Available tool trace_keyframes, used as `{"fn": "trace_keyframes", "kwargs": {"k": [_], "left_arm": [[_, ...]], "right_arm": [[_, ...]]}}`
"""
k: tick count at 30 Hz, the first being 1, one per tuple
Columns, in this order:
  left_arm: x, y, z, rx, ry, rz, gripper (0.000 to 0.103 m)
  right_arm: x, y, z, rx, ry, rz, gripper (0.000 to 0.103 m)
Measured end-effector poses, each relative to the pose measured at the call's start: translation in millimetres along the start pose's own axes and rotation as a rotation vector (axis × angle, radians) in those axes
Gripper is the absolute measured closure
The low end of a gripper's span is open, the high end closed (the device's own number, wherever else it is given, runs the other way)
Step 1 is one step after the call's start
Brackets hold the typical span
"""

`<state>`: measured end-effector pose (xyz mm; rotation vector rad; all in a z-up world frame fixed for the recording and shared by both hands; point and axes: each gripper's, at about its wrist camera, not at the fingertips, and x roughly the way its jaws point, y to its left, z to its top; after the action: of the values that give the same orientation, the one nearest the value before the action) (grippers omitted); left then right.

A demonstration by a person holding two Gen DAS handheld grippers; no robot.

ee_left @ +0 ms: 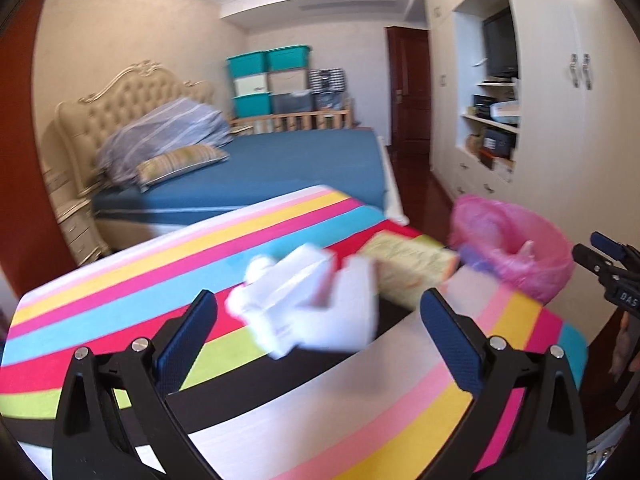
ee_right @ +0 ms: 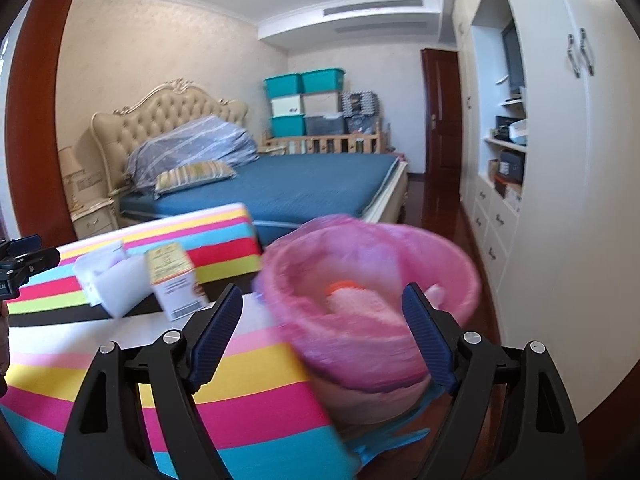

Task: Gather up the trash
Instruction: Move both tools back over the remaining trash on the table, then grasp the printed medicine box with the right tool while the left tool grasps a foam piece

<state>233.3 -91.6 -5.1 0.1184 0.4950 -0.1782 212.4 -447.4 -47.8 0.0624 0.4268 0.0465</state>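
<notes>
On the striped tablecloth (ee_left: 120, 292) lies a white crumpled carton (ee_left: 308, 304), blurred, just beyond my left gripper (ee_left: 318, 294), whose jaws stand wide open and hold nothing. A yellow box (ee_left: 408, 264) lies behind the carton, near the pink-lined bin (ee_left: 512, 240). In the right wrist view the bin (ee_right: 368, 280) fills the space ahead of my open right gripper (ee_right: 322, 287); its pads do not press on it. Some pinkish trash with an orange cap (ee_right: 344, 286) lies inside. The white carton (ee_right: 112, 284) and yellow box (ee_right: 172, 284) sit to the left.
The bin stands past the table's right edge, above dark wood floor. A bed with a blue cover (ee_right: 304, 188) lies behind the table, teal storage boxes (ee_right: 304, 80) stand at the far wall, and white cupboards (ee_right: 560, 160) line the right. The right gripper (ee_left: 608, 268) shows at the edge of the left wrist view.
</notes>
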Motion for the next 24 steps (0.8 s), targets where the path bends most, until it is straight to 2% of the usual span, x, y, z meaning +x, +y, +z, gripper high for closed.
{"fn": "trace_keyframes", "kwargs": {"k": [6,10,18,24], "left_arm": [[-1,47,-25,-0.053,0.039,0.085,0.005],[2,68,-38,-0.092,0.076,0.108,0.005],[4,83,-49,-0.11,0.101,0.12,0.005],[0,83,-50,-0.108,0.087,0.121,0.005]], "right_arm": [[12,47,-4,-0.062,0.043,0.061,0.021],[28,79,-2,-0.138,0.085,0.096,0.021],[71,115,16,-0.23,0.176,0.11,0.019],[101,136,19,-0.282,0.26,0.13,0.019]]}}
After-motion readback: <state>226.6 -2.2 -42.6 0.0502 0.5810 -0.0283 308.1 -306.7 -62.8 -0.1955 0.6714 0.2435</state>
